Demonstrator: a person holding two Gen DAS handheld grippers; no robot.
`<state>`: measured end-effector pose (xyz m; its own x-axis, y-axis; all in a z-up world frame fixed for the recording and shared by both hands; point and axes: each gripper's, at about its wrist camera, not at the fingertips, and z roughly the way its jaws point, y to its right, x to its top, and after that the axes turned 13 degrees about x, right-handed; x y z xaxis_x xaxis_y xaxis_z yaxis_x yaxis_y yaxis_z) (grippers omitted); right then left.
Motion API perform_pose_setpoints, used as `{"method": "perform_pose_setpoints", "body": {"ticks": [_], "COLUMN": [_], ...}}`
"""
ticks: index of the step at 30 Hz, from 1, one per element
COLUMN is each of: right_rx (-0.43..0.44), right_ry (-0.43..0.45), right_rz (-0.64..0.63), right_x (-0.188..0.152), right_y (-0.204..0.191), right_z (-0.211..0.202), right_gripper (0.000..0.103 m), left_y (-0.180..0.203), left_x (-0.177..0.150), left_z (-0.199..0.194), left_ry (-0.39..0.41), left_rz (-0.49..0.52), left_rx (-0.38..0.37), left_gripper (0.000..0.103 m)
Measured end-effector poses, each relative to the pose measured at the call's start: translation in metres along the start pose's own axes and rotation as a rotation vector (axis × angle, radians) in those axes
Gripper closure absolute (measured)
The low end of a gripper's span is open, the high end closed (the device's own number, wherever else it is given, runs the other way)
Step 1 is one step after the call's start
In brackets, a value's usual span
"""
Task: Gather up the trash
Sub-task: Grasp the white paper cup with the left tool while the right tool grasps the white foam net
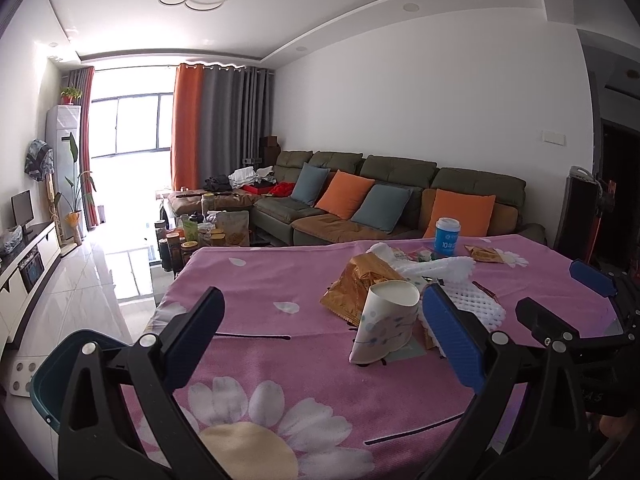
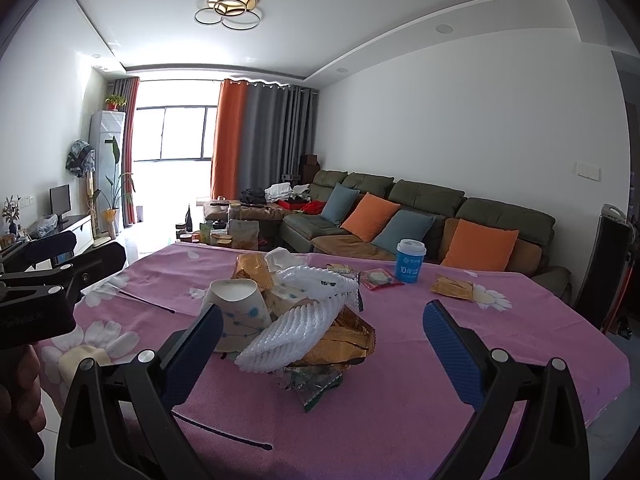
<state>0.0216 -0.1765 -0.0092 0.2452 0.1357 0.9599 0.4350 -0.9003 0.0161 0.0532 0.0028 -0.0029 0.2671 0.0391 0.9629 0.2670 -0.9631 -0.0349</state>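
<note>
Pink flowered cloth (image 2: 400,380) covers the bench. Trash sits heaped mid-bench: a crushed paper cup (image 1: 386,326) on its side, gold foil wrappers (image 1: 356,288), white foam netting (image 2: 298,336), and a green wrapper (image 2: 316,386) at the heap's near edge. A blue-sleeved cup (image 2: 410,260) stands upright well behind the heap, with a red packet (image 2: 378,279) and another gold wrapper (image 2: 454,288) lying flat nearby. Left tool (image 1: 320,336): jaws spread wide, holding nothing; its right finger (image 1: 452,340) is just beside the paper cup. Right tool (image 2: 322,350): jaws spread wide, empty, the heap between its fingers. A teal bin (image 1: 60,376) shows below the bench edge, left.
</note>
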Motion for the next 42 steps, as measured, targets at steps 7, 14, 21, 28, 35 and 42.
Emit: {"method": "perform_pose_setpoints", "body": {"ticks": [7,14,21,28,35,42], "right_rx": [0.016,0.067,0.081,0.127,0.193,0.230], "right_ry": [-0.029,-0.129,-0.209,-0.243,-0.269,-0.257], "right_rz": [0.028,0.107,0.200,0.266,0.325,0.348], "right_x": [0.000,-0.004,-0.009,-0.011,-0.014,-0.012], "right_y": [0.004,0.011,0.023,0.033,0.038,0.044], "right_z": [0.011,0.040,0.064,0.080,0.086,0.082], "right_gripper": [0.006,0.007,0.007,0.035,0.064,0.091], "left_y": [0.007,0.012,0.009,0.022,0.037,0.054], "left_x": [-0.001,0.001,0.006,0.004,0.003,0.001], "left_z": [0.017,0.049,0.084,0.100,0.112,0.114], "left_ry": [-0.050,-0.136,-0.201,-0.220,-0.237,-0.236], "left_rz": [0.023,0.005,-0.006,0.047,0.071,0.122], "left_rx": [-0.032,-0.061,-0.060,-0.077,-0.093,-0.111], "left_gripper": [0.006,0.006,0.005,0.006,0.005,0.005]}}
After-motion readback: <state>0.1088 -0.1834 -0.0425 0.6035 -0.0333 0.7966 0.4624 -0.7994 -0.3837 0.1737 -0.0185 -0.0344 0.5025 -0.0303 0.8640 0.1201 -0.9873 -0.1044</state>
